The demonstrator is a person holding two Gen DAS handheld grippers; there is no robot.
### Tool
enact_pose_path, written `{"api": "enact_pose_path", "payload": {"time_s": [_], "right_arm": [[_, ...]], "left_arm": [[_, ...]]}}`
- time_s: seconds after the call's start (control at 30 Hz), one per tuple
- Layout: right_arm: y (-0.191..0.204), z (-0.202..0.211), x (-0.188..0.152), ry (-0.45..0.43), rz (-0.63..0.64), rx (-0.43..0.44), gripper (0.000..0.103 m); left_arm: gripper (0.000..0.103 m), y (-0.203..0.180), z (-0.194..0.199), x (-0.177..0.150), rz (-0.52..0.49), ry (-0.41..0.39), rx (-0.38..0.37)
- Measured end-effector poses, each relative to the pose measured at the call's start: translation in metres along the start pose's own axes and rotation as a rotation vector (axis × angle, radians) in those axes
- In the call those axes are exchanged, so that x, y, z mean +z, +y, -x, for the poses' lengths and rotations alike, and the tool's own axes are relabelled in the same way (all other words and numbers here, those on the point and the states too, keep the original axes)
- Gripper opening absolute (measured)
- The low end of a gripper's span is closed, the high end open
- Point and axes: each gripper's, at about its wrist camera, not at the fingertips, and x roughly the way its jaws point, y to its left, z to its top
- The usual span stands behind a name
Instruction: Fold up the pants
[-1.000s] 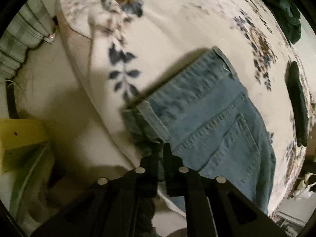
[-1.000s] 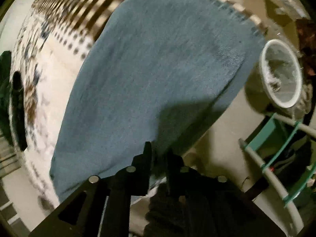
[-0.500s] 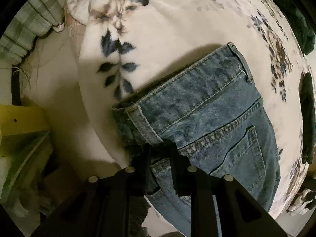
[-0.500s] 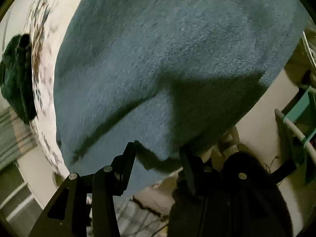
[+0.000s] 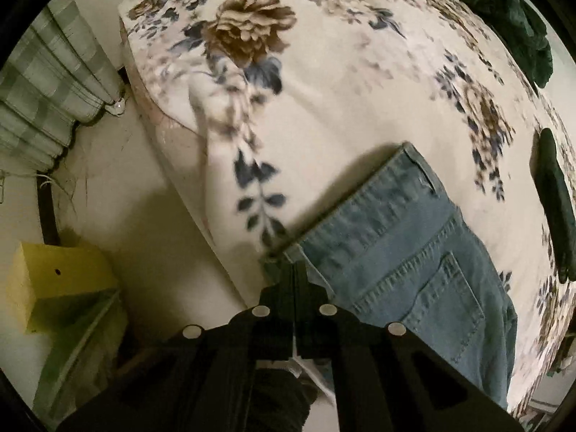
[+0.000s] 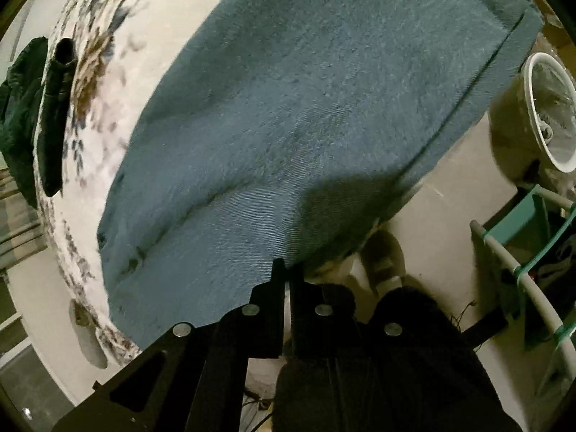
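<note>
Light blue jeans point(image 5: 406, 252) lie on a bed with a floral cover point(image 5: 324, 82). The left wrist view shows the waistband and a back pocket. My left gripper point(image 5: 295, 270) is shut on the near waistband corner at the bed's edge. The right wrist view shows the leg fabric point(image 6: 306, 126) spread over the bed, its hem at the upper right. My right gripper point(image 6: 286, 270) is shut on the near edge of the leg fabric.
A dark green garment point(image 5: 511, 10) and a dark object point(image 5: 554, 201) lie on the far side of the bed. A yellow box point(image 5: 57, 284) and checked curtain point(image 5: 43, 93) are left. A white bucket point(image 6: 550, 108) and a teal rack point(image 6: 522, 252) stand right.
Both grippers were open around the jeans' edge half a second ago and have now closed on it and drawn back. The waistband sits farther from the left camera.
</note>
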Motion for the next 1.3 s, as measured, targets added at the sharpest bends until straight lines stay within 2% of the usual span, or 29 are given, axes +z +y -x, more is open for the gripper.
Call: {"api": "enact_pose_path", "payload": {"time_s": [0.13,0.23,0.3,0.33,0.37,0.47,0.6,0.63,0.67,0.7,0.83,1.03,1.2,1.3], "right_arm": [[-0.006,-0.023,0.006,0.073,0.002,-0.053,0.003],[-0.004,-0.031,0.012,0.1,-0.011,0.013,0.007],[0.003,-0.035,0.011,0.117,0.004,0.036,0.018],[0.006,-0.036,0.009,0.118,0.008,0.047,0.03],[0.008,-0.039,0.008,0.126,0.004,0.06,0.036],[0.013,-0.05,0.004,0.137,-0.016,0.076,0.037],[0.012,-0.061,-0.001,0.112,-0.067,0.069,0.036],[0.012,-0.062,-0.002,0.094,-0.074,0.057,0.027],[0.014,-0.061,-0.005,0.077,-0.071,0.03,0.01],[0.013,-0.061,-0.006,0.07,-0.063,0.023,0.007],[0.023,-0.045,-0.012,0.047,-0.004,0.009,0.003],[0.021,-0.026,-0.014,0.091,0.044,-0.007,0.003],[0.009,-0.052,-0.003,0.161,0.037,-0.016,0.004],[-0.001,-0.052,0.003,0.185,0.014,0.031,0.028]], "left_arm": [[0.002,0.008,-0.018,-0.005,0.024,0.086,-0.113],[0.008,-0.001,-0.023,-0.007,0.029,0.11,-0.115],[0.027,-0.001,-0.028,-0.006,0.065,0.104,-0.128],[0.032,0.0,-0.031,-0.007,0.087,0.101,-0.132],[0.038,0.002,-0.037,-0.005,0.108,0.104,-0.134],[0.049,0.004,-0.048,-0.002,0.139,0.107,-0.126],[0.046,-0.006,-0.06,-0.001,0.136,0.095,-0.056],[0.042,-0.009,-0.058,-0.001,0.125,0.081,-0.042],[0.028,-0.011,-0.055,-0.002,0.104,0.062,-0.021],[0.018,-0.011,-0.05,-0.003,0.089,0.041,-0.006],[0.015,-0.008,-0.037,-0.008,0.061,0.009,-0.027],[0.015,-0.003,-0.017,-0.009,-0.002,0.008,-0.013],[0.019,-0.003,-0.026,-0.009,-0.001,0.055,0.012],[0.02,-0.016,-0.005,-0.012,-0.046,0.031,0.038]]}}
